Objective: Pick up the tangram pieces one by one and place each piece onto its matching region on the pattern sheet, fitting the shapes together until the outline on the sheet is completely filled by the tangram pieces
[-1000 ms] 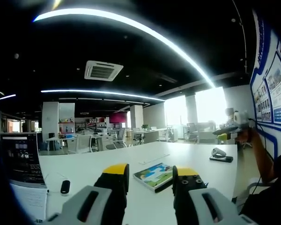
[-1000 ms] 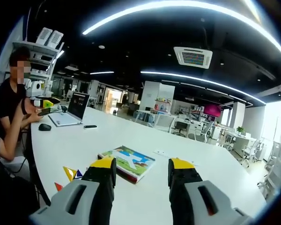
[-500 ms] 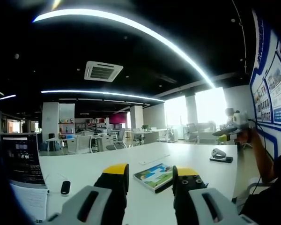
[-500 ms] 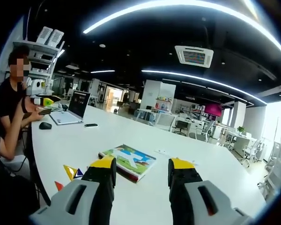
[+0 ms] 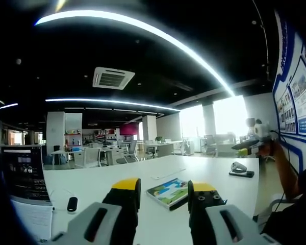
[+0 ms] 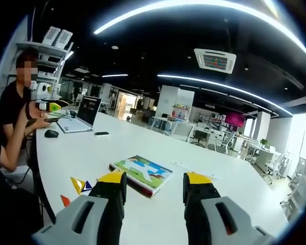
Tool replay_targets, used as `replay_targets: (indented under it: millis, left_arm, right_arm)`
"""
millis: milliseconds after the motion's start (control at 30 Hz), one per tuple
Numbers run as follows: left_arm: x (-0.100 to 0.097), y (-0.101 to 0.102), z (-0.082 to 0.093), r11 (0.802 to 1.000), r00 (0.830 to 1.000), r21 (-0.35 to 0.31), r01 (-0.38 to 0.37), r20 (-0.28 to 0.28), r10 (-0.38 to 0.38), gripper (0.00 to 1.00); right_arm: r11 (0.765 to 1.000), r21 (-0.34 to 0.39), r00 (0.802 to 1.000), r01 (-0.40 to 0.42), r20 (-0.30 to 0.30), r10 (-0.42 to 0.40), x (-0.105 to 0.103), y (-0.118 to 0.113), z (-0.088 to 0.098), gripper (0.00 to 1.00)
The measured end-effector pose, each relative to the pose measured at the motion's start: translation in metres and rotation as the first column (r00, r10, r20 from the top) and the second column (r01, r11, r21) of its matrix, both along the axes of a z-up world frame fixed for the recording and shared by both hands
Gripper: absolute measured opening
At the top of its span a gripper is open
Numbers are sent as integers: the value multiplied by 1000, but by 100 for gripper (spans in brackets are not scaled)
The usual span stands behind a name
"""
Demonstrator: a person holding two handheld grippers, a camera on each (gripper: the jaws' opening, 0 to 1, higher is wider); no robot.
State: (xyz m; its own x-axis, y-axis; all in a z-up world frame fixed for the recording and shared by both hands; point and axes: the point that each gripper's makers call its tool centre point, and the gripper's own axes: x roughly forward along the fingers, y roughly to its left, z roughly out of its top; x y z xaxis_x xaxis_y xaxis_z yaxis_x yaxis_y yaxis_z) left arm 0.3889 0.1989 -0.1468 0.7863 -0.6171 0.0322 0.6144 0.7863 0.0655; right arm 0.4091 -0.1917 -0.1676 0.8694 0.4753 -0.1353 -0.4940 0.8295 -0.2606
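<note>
Since a second ago, my right gripper (image 6: 154, 191) has swung its view slightly, so the pattern book (image 6: 142, 174) and laptop (image 6: 83, 115) sit a touch lower and rightward; on the left side I see hardly any shift. Both of my claws hover above the white table (image 6: 229, 194) with jaws parted wide and nothing between them. In the right gripper view, the pattern book lies flat at 12 o'clock just beyond the jaw tips, and loose tangram pieces (image 6: 79, 185), yellow, blue and orange triangles, rest on the table at 9 o'clock near its edge. I see no tray or box holding them. A seated person (image 6: 18, 117) at 10 o'clock has a mouse (image 6: 51, 133) and phone (image 6: 101, 133) nearby. In the left gripper view, my left gripper (image 5: 163, 196) frames the same book (image 5: 169, 192) at 12 o'clock; a small black device (image 5: 72, 204) lies at 9 o'clock beside a monitor (image 5: 21, 174), and a stapler-like object (image 5: 240, 169) at 2 o'clock.
</note>
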Motion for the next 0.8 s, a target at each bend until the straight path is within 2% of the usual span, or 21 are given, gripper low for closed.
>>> replay_targets:
  millis: [200,267,367,500,800]
  left_arm:
    - [-2,5,0,1000,1000,-8,-12,-5,12,38]
    - [-3,7,1,1000,1000,-5,-16,-1,16,38]
    - [-3,11,5,1000,1000,-19,-22,8,22,38]
    - [-3,14,6,999,1000,-25,-24,10,24,38]
    - [-6,24,9,999,999,-38,-38,20,39,38]
  right_arm:
    - [998,-37,999,-41,-24,41,6,14,-8,45]
    - [992,-118,998,-45,-59,38,12,15,-16,45]
    - [987,-154,997,-45,-61,36,18,21,-11,45]
    - [965,-248,994,-86,-85,67,23,37,-12,45]
    - [924,-338,978,-180,-160,132,32,75,-21,44]
